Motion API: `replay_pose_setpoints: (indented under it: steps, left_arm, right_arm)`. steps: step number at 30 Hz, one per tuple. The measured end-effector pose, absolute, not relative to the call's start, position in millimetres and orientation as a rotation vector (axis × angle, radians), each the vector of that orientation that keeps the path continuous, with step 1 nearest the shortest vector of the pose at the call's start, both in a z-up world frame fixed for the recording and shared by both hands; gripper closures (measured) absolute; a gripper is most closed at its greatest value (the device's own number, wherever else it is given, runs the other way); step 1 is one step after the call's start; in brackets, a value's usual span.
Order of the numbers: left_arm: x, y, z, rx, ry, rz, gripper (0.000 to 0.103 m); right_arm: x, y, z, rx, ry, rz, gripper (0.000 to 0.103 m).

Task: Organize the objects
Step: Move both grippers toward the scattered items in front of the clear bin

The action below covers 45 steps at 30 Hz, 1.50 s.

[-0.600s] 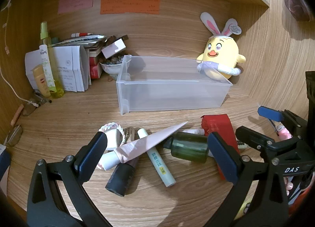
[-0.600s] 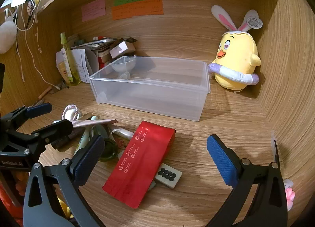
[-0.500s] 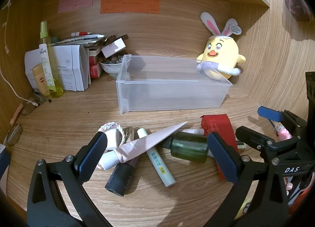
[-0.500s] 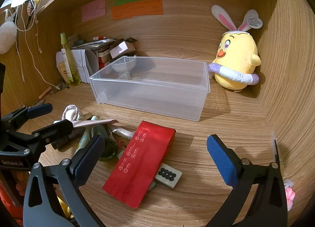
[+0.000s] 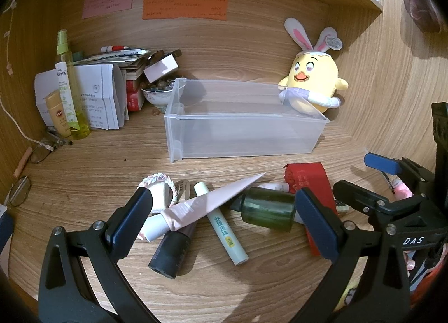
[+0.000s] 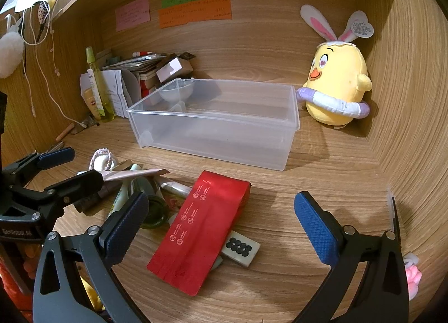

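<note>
Left wrist view shows the left gripper with its fingers spread wide, holding nothing, above a heap on the wooden counter: a pink squeeze tube, a pale green stick, a dark green glass bottle. Behind stands a clear plastic bin. The right gripper is likewise wide open and holds nothing, over a flat red foil pouch.

The red foil pouch is covering most of a white domino tile; writing on the orange paper note is staying too small to read.
</note>
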<state>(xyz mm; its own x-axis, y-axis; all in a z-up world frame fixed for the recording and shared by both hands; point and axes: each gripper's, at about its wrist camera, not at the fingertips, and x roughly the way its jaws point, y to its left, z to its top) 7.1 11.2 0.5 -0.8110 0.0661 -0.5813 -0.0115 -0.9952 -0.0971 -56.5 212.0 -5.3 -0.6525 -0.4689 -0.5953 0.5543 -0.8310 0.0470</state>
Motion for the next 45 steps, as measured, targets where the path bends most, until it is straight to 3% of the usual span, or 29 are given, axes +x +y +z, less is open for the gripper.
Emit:
replay_pose_setpoints:
  steps: [19, 29, 32, 34, 45]
  left_arm:
    - [11.1, 10.4, 1.3, -0.915, -0.129, 2.956, 0.000]
    - [13.0, -26.3, -0.5, -0.919, -0.175, 2.983, 0.000]
    - [8.0, -42.3, -3.9, -0.963, -0.208, 2.989, 0.007]
    - [0.4, -52.6, -8.0, -1.026, -0.234, 2.980, 0.018]
    - [-16.4, -100.2, -20.3, -1.134, -0.404, 2.964, 0.037]
  right_arm:
    - [-61.5, 207.8, -13.9, 0.866, 0.177, -2.395, 0.000]
    - [-82.5, 221.4, -13.4, 0.890, 0.149, -2.456, 0.000]
    - [-93.6, 226.1, -17.3, 0.933, 0.120, -2.451, 0.001]
    - [-101.2, 227.4, -21.2, 0.969, 0.096, -2.431, 0.003]
    - [-112.7, 220.2, -30.9, 1.018, 0.094, -2.405, 0.018]
